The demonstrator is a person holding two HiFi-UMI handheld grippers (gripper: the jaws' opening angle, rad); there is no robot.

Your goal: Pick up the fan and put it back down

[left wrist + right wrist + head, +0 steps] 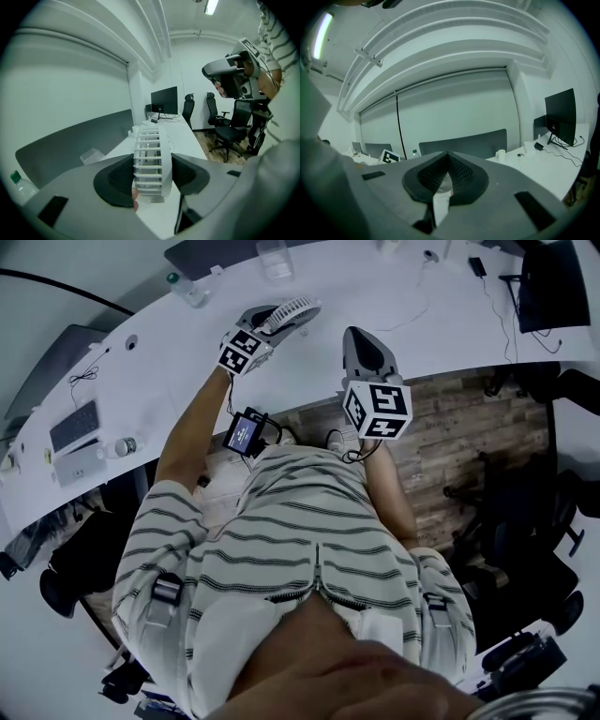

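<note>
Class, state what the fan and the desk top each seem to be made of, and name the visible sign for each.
The fan: probably moulded plastic, white with a matte finish; the sign is its thin, even grille ribs.
The desk top: likely laminate, smooth and white with a faint sheen; what lies under the surface cannot be seen.

A long white curved desk (pixel 328 282) carries a clear plastic bottle with a green cap (pixel 187 289), a clear plastic cup (pixel 275 259) and a grey keyboard (pixel 75 426). A black flat monitor (pixel 164 100) stands on it, near black office chairs (pixel 228 136) on wood-pattern flooring (pixel 469 418).
</note>
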